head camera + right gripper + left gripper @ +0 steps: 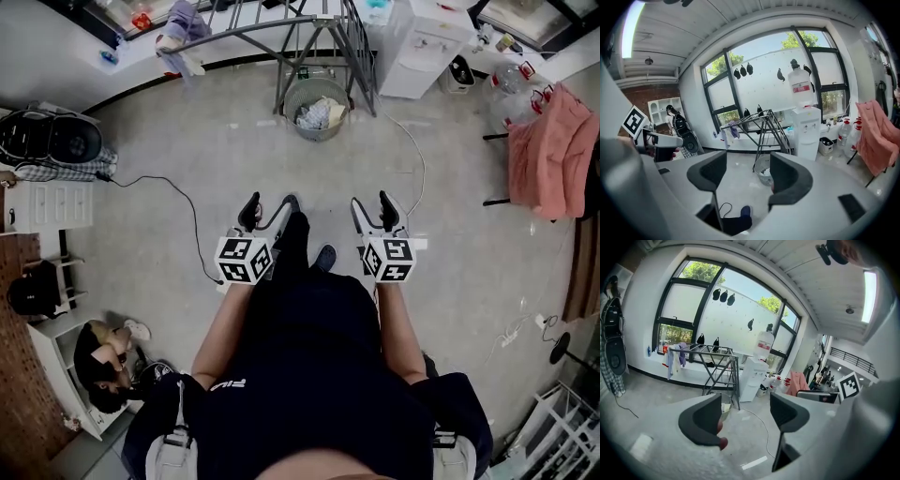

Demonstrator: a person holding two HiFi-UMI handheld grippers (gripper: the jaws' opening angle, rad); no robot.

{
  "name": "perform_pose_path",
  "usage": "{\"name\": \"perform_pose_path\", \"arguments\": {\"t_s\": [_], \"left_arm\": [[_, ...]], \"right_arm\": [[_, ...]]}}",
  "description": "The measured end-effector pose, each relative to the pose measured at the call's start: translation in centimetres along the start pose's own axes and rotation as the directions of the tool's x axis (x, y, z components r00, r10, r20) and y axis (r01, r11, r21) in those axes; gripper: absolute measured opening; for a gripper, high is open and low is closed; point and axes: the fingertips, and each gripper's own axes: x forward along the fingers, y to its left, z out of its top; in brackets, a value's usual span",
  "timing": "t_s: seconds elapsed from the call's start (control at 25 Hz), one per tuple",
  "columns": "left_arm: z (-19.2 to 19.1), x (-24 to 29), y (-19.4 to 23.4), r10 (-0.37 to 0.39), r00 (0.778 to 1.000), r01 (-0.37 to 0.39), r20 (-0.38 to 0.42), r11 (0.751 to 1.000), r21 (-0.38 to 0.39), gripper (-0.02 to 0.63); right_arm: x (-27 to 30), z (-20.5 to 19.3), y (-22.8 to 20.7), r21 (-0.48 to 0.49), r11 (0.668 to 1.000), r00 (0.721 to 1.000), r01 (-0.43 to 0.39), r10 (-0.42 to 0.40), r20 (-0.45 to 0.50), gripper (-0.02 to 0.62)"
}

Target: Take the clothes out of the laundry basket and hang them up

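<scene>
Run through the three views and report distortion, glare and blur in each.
Head view: evenly lit and sharp, only soft shadows on the floor, walls bowed by the wide lens. Left gripper view: strong fisheye with black corners; the window is bright, the ceiling light blown out, the near jaws soft. Right gripper view: same fisheye, bright window, jaws slightly soft.

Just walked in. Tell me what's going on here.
A person stands holding a gripper in each hand. The left gripper and right gripper are both open and empty, aimed towards the laundry basket across the floor. The basket sits at the foot of the drying rack with clothes in it. A few garments hang at the rack's end. Nothing is held yet.
</scene>
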Motion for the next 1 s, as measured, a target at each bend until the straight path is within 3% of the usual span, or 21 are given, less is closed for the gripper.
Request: {"name": "perform_pose_path", "arguments": {"t_s": [0.36,0.72,1.0], "left_arm": [[2.3,9.0,5.3,-0.012,1.000,0.011,-0.021,0.999,-0.045,0.313],[5.4,20.3,14.7,-0.018,0.995,0.010,-0.099,0.997,-0.077,0.313],[3.8,26.8,21.0,-0.032,0.985,0.010,-0.172,0.992,-0.122,0.313]], "right_arm": [[9.8,1.2,-2.2,-0.009,1.000,0.996,-0.020,0.019,-0.082,0.287],[26.5,3.3,-2.7,-0.057,0.996,0.982,-0.063,0.052,-0.184,0.287],[37.7,1.1,-4.2,-0.078,0.994,0.958,-0.073,0.048,-0.283,0.287]]}}
